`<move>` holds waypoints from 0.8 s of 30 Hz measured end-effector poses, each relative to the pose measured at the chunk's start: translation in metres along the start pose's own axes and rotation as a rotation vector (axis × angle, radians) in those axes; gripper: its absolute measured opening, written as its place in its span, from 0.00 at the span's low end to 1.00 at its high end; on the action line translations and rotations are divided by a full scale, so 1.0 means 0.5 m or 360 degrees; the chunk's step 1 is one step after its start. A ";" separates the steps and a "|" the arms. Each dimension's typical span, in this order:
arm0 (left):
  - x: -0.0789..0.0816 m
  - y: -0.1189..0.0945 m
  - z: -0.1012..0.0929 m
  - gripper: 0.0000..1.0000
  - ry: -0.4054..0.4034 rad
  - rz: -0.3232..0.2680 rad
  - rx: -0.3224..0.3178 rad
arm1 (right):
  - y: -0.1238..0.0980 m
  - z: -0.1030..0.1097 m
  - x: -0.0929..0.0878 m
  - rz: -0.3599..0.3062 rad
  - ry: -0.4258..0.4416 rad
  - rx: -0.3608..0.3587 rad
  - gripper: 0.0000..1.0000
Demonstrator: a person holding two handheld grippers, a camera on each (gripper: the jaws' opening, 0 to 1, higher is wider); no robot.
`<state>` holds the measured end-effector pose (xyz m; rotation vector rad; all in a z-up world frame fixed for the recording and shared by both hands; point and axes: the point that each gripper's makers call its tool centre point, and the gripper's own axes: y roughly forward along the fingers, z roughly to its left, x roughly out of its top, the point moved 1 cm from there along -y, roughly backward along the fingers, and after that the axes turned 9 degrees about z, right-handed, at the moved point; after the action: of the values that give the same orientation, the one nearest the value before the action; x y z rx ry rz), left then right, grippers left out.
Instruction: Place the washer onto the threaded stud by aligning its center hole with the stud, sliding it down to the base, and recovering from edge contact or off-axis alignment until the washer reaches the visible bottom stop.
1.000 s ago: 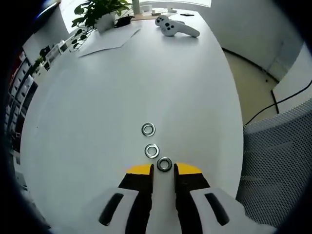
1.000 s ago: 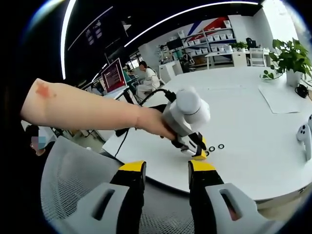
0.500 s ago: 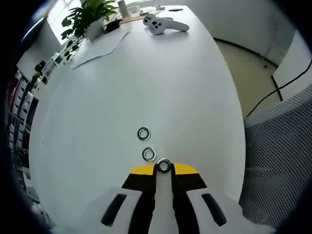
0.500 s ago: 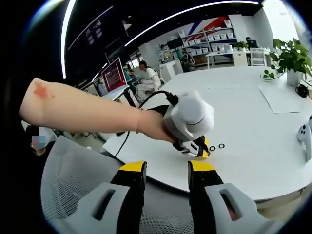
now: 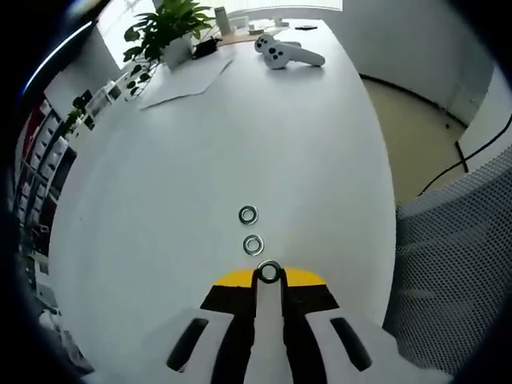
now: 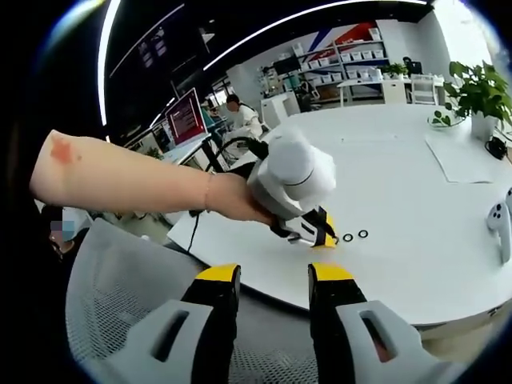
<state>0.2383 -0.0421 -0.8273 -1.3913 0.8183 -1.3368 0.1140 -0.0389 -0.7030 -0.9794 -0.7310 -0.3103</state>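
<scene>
Compared with a second ago, the left gripper (image 5: pixel 269 276) is now pinching one washer (image 5: pixel 269 272) between narrowed jaws at the lower centre of the left gripper view, so the pickup looks done and the carry to the stud is next. Two more washers (image 5: pixel 253 245) are lying in a line above it on the white table (image 5: pixel 200 160), three in all. The right gripper (image 6: pixel 272 276) is hanging wide and empty.
</scene>
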 end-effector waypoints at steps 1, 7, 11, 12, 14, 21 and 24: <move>-0.001 -0.004 0.002 0.09 0.0000 -0.0002 0.0003 | 0.000 0.000 0.001 -0.0004 0.0001 0.0002 0.37; -0.012 -0.032 0.018 0.09 -0.0022 -0.0011 0.0018 | -0.001 0.000 0.005 -0.0029 0.0003 0.0004 0.37; -0.013 -0.053 0.028 0.09 -0.0044 -0.0035 0.0026 | -0.001 0.001 0.004 -0.0027 0.0004 0.0007 0.37; -0.013 -0.057 0.029 0.09 -0.0047 -0.0041 0.0028 | -0.001 0.001 0.004 -0.0026 0.0005 0.0007 0.37; -0.013 -0.067 0.033 0.09 -0.0049 -0.0050 0.0038 | -0.002 0.002 0.003 -0.0025 0.0005 0.0008 0.37; -0.020 -0.099 0.042 0.09 -0.0043 -0.0068 0.0051 | -0.001 0.002 0.003 -0.0021 0.0002 0.0009 0.37; -0.029 -0.107 0.049 0.09 -0.0030 -0.0055 0.0071 | -0.001 0.001 0.003 -0.0023 0.0003 0.0006 0.37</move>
<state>0.2510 -0.0090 -0.7783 -1.3867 0.7503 -1.3584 0.1146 -0.0386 -0.7012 -0.9702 -0.7369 -0.3225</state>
